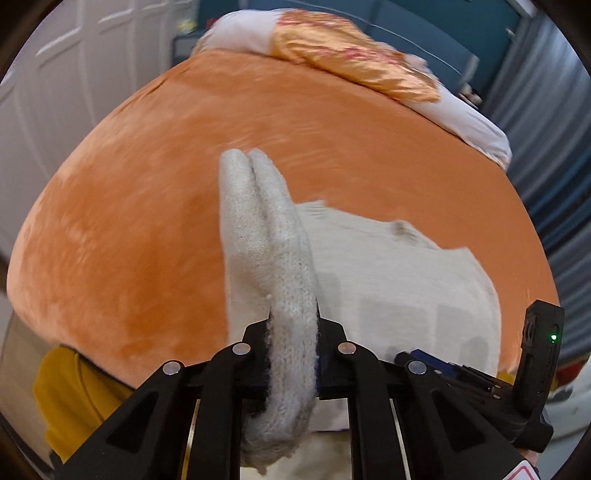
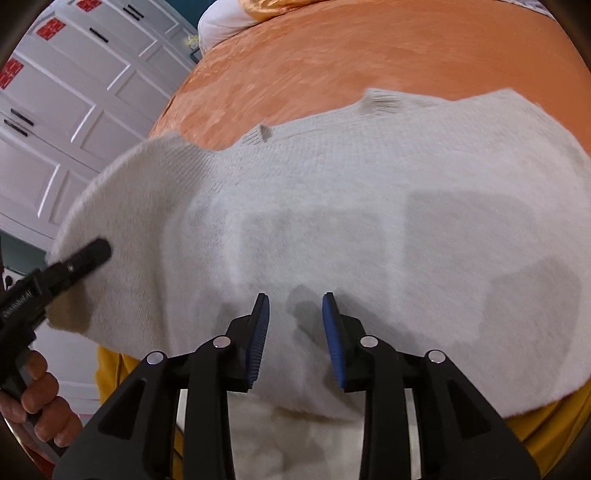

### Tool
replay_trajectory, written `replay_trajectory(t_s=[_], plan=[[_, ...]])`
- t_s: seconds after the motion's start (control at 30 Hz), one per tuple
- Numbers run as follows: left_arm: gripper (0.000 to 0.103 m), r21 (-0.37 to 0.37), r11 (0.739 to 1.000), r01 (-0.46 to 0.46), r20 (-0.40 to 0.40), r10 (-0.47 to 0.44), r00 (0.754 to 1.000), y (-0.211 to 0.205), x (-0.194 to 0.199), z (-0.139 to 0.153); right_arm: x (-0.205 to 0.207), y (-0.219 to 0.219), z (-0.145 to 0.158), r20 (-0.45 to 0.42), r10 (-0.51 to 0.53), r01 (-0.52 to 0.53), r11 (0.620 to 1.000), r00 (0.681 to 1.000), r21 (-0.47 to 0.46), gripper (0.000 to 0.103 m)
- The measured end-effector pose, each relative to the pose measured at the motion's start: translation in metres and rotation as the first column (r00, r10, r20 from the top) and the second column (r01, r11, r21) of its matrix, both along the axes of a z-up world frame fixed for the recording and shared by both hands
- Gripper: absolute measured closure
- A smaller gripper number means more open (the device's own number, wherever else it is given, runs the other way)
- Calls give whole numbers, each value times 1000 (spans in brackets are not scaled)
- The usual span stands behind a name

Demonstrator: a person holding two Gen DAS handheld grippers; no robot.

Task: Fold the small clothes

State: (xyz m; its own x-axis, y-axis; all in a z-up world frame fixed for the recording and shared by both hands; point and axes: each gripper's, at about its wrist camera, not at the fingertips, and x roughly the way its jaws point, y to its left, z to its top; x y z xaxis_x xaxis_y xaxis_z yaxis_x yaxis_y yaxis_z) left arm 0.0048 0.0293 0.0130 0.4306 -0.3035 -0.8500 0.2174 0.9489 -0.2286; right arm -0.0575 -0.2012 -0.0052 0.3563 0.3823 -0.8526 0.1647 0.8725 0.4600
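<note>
Your left gripper point(image 1: 291, 325) is clamped on a bunched fold of the white knit sweater point(image 2: 332, 206), lifting its 9 o'clock side, while your right gripper point(image 2: 295, 332) hovers part-open and empty above the body lying flat on the orange bedspread point(image 2: 369, 55). It looks soft, light and floppy, likely to sag and stretch, so pinch doubled edges or the hem, not a single layer.

Bed covered by an orange velvety bedspread point(image 1: 147, 206). At its far end, a white pillow point(image 1: 476, 125) with a crumpled orange satin cloth point(image 1: 351, 51) lying on it. Beside the bed, white panelled wardrobe doors point(image 2: 74, 110) bearing red stickers point(image 2: 51, 29).
</note>
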Motion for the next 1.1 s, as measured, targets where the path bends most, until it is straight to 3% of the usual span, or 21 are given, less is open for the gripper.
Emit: replay_trajectory(t_s=[0.37, 0.5, 0.63, 0.7, 0.8, 0.87, 0.9, 0.93, 1.0, 1.1], plan=[[93, 6, 974, 228, 23, -228, 973, -109, -19, 12, -46, -69, 11, 7, -153, 152, 988, 988, 26, 70], [93, 31, 956, 292, -17, -291, 956, -146, -23, -7, -61, -92, 6, -7, -217, 217, 976, 976, 25, 70], [91, 92, 934, 345, -105, -335, 936, -175, -21, -46, -68, -109, 4, -16, -265, 265, 964, 964, 26, 68], [88, 111, 934, 340, -108, -329, 938, -175, -26, -53, -69, -117, 5, -17, -280, 280, 959, 960, 31, 67], [78, 78, 939, 336, -66, -332, 941, -164, -35, -39, -67, -125, 14, 10, -289, 288, 957, 957, 34, 62], [57, 54, 941, 334, -26, -333, 942, -149, -43, -22, -61, -129, 20, 34, -284, 283, 958, 958, 47, 50], [40, 55, 948, 312, -11, -312, 950, -140, -46, -14, -54, -129, 25, 50, -280, 276, 959, 959, 64, 45], [36, 37, 957, 289, 13, -290, 957, -126, -51, -6, -49, -126, 28, 59, -275, 270, 960, 960, 79, 44], [33, 7, 966, 258, 27, -258, 966, -98, -60, 5, -33, -119, 31, 67, -261, 251, 959, 963, 134, 32], [33, 23, 978, 206, 2, -207, 978, -68, -70, 2, -8, -101, 25, 38, -219, 207, 957, 975, 202, 19]])
